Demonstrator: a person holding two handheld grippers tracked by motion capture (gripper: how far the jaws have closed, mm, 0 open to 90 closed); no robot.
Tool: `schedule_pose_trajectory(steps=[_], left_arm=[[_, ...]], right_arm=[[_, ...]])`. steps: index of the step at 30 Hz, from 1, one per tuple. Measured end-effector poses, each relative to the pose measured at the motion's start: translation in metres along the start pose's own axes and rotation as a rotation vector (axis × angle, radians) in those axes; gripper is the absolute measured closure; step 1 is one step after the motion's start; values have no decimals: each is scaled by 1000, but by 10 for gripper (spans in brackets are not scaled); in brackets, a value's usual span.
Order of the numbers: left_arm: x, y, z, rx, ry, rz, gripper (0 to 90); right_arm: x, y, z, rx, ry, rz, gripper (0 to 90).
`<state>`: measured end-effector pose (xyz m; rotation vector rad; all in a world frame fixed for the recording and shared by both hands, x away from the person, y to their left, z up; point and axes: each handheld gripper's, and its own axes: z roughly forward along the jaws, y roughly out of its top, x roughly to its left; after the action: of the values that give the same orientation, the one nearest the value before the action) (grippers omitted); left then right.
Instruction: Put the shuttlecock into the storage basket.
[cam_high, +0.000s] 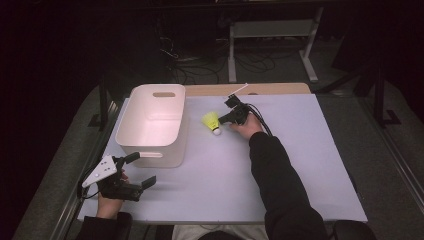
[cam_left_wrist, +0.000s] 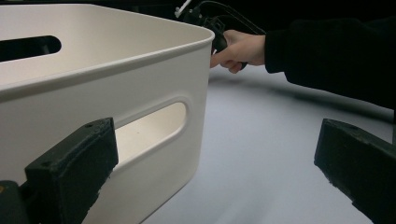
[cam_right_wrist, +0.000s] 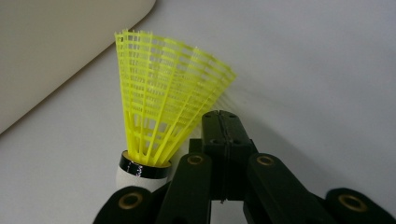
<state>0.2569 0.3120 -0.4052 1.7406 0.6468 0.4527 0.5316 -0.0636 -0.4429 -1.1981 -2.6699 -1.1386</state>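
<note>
My right gripper (cam_right_wrist: 223, 119) has its 2 black jaws pressed flat together, pad against pad, with nothing between them. The closed tip lies against the lower edge of the shuttlecock (cam_right_wrist: 163, 107), and I cannot tell whether it actually touches the skirt or just sits behind it. In the high view the right gripper (cam_high: 226, 119) is small and dark against the sleeve, so its jaws are hard to make out there.

My left gripper (cam_left_wrist: 210, 168) stands wide open and holds nothing; its 2 rough black pads frame the near corner of the white bin (cam_left_wrist: 140, 74), and the left pad overlaps the bin's slotted handle cut-out. In the high view the left gripper (cam_high: 142, 172) sits just in front of the bin (cam_high: 131, 120), near the table's left front corner.

The shuttlecock (cam_high: 212, 121) lies on its side on the table (cam_high: 300, 150), just beside the bin's right wall and apart from it. In the high view its long axis runs slantwise, the white cork cap towards me and to the right, the open skirt away and to the left. The skirt is a yellow plastic lattice flaring into a cone; a dark shiny band rings the cap, whose underside is cut off by my own gripper's links.

The bin is smooth, matt, with rounded corners; its far side is dim. The table top is plain pale grey.
</note>
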Motion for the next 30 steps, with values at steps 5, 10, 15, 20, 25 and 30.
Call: schedule_pose_trajectory(steps=[5, 10, 15, 20, 25, 30], left_arm=[[0, 0, 0, 0, -1, 0, 0], [0, 0, 0, 1, -1, 1, 0], [0, 0, 0, 0, 0, 1, 0], [0, 0, 0, 0, 0, 1, 0], [0, 0, 0, 1, 0, 2, 0], [0, 0, 0, 2, 0, 2, 0]], right_arm=[[4, 1, 2, 1, 9, -14, 886], [8, 2, 3, 1, 20, -24, 886], [14, 3, 4, 5, 30, -39, 886], [18, 5, 4, 0, 29, -60, 886], [19, 5, 1, 2, 29, -64, 885], [23, 7, -6, -3, 36, -90, 884]])
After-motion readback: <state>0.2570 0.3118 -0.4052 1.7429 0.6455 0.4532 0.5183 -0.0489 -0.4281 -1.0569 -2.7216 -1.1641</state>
